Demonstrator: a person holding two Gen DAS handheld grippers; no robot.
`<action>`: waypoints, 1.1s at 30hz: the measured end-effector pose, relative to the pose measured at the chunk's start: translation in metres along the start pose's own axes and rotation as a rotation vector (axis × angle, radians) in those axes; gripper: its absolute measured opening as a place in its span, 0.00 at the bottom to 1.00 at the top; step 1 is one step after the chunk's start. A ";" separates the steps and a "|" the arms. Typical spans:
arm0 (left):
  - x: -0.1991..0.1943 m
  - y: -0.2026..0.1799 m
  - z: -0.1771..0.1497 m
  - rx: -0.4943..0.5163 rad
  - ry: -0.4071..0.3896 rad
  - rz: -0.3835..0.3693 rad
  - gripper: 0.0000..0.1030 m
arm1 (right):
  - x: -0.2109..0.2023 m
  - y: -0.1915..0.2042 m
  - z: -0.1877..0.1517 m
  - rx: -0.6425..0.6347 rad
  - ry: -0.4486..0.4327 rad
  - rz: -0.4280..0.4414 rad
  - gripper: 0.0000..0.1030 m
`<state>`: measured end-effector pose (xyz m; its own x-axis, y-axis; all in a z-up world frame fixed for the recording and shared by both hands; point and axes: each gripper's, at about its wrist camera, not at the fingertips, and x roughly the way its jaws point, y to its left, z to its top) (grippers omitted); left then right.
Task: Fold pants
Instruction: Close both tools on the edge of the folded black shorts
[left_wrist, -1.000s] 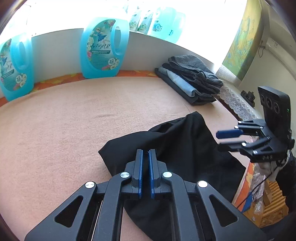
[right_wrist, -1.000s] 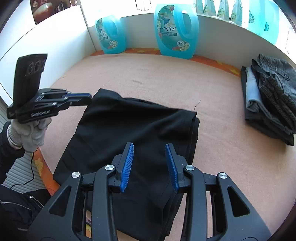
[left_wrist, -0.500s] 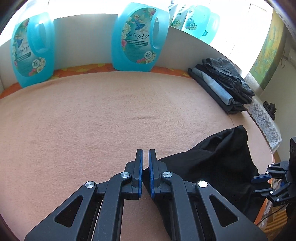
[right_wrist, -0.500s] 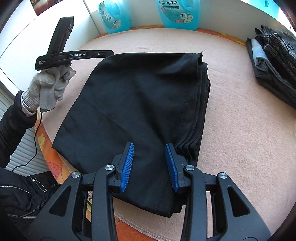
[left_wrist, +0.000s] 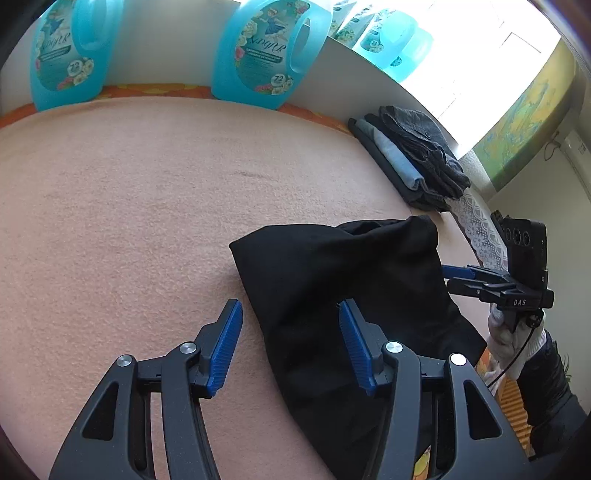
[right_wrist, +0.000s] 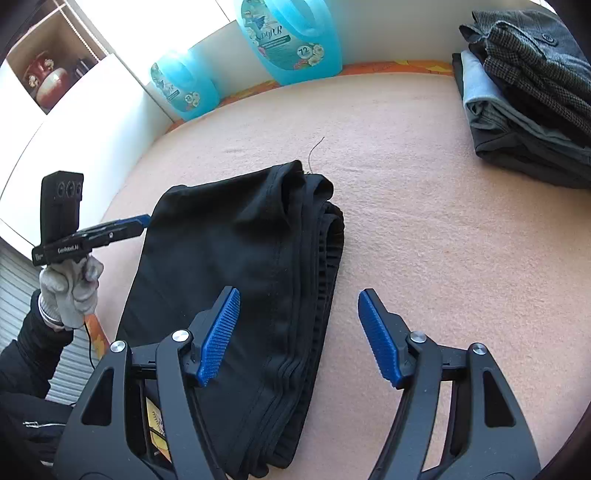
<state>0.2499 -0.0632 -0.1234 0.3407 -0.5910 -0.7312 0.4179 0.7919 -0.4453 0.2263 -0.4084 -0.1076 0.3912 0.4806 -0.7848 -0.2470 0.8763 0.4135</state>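
While both grippers hang free above the cloth, the fold looks close to done and what remains is tidying.

Left wrist view:
- left gripper (left_wrist: 290, 341): spread wide, holding nothing, its two blue pads straddling the near left edge of the black pants (left_wrist: 332, 295).
- pants: lying on the peach-covered bench (left_wrist: 129, 206), the far corner puffed up instead of flat.
- right gripper (left_wrist: 458, 278): seen side-on at the pants' right edge; from here I cannot tell how wide it stands.

Right wrist view:
- right gripper (right_wrist: 299, 336): wide apart, empty, over the layered right edge of the pants (right_wrist: 221, 251).
- left gripper (right_wrist: 142, 222): tips just beside the far left corner.
- advice: press the raised corner down, square the stacked edges, and pinch all layers together before any last fold or lift.
- folded stack (right_wrist: 528, 92): well apart, far right.
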 end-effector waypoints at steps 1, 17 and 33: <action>0.002 0.000 -0.001 -0.002 0.003 -0.003 0.52 | 0.003 -0.005 0.003 0.016 0.002 0.018 0.68; 0.024 0.000 0.003 -0.013 -0.007 -0.035 0.51 | 0.037 -0.013 0.019 0.034 -0.012 0.175 0.61; 0.036 -0.010 0.004 0.030 -0.026 -0.001 0.15 | 0.044 -0.001 0.015 0.001 -0.017 0.204 0.30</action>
<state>0.2609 -0.0931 -0.1434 0.3614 -0.5961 -0.7169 0.4436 0.7862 -0.4301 0.2568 -0.3878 -0.1355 0.3477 0.6486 -0.6771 -0.3221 0.7608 0.5634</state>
